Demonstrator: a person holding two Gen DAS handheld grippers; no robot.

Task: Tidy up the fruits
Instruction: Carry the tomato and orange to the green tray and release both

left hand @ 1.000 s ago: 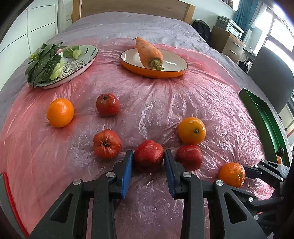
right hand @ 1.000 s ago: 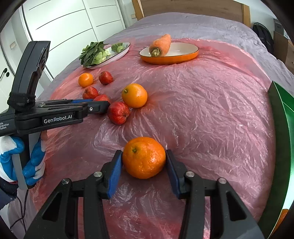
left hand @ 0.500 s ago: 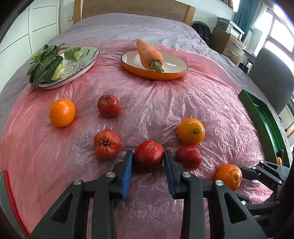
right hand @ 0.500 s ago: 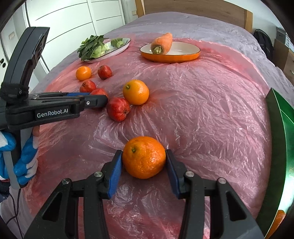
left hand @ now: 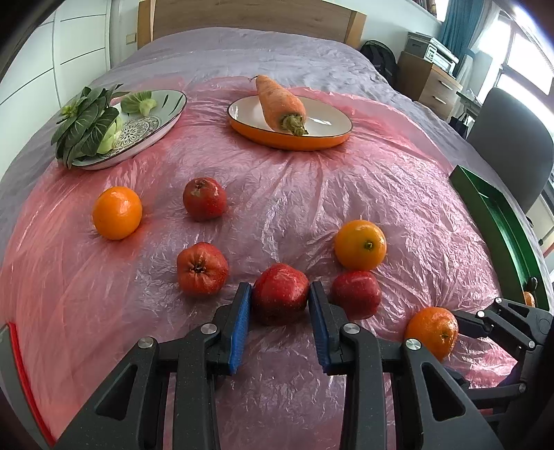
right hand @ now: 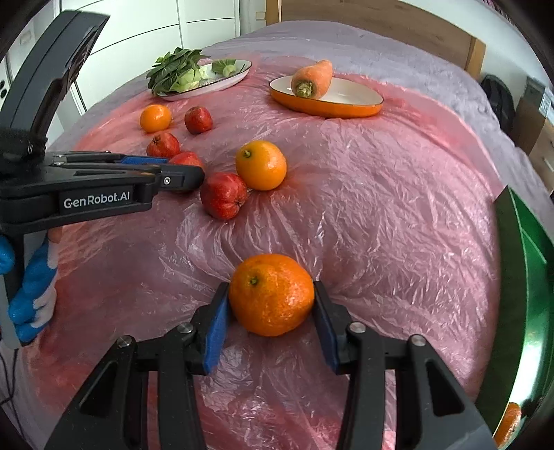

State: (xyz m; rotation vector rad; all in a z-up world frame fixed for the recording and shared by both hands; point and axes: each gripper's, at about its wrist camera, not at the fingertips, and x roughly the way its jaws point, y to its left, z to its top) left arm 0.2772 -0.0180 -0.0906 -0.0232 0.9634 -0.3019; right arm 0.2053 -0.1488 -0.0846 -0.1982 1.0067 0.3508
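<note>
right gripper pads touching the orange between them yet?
Touching. In the right wrist view both blue pads of the right gripper sit flush against the orange, no gap visible.

Both cameras ride close above the bed point(left hand: 242, 52), angled down toward the headboard point(right hand: 381, 24). The right view sits farther from the carrot plate point(left hand: 325, 135) than the left; both share that plate and the fruit before it.

Left tool point(left hand: 280, 308) clamped on red apple point(left hand: 279, 292), right tool point(left hand: 446, 329) around orange point(left hand: 431, 330), pink plastic sheet point(left hand: 294, 194)
</note>
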